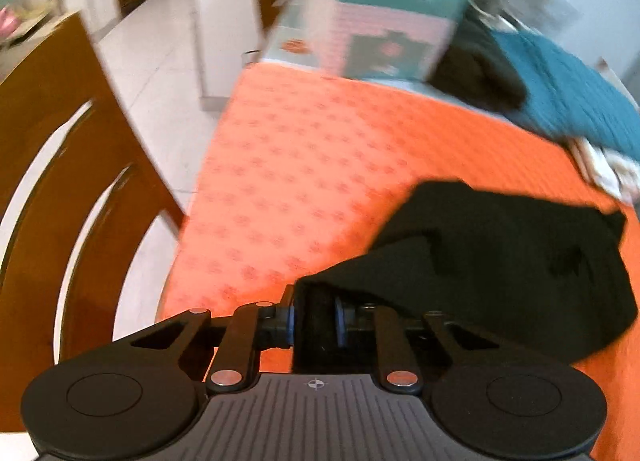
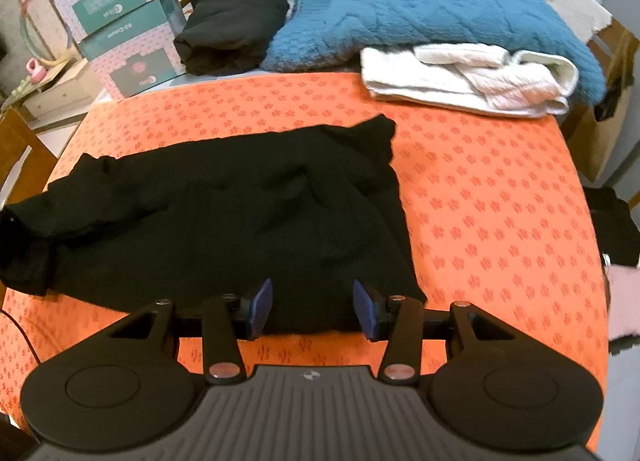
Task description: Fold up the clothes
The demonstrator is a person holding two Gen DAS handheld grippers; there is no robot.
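Orange flowered cloth (image 2: 500, 201) covers the table, and the black garment (image 2: 240, 213) lies rumpled across its near half. My left gripper (image 1: 314, 321) pinches that garment's corner at the table's left edge; my right gripper (image 2: 312, 307) is spread, 2 blue pads over the near hem, not pressing. To fold well, I'd clamp the hem squarely, then lift both corners together and keep the edge taut. It looks soft, creased, 1 corner peaked at the far side.
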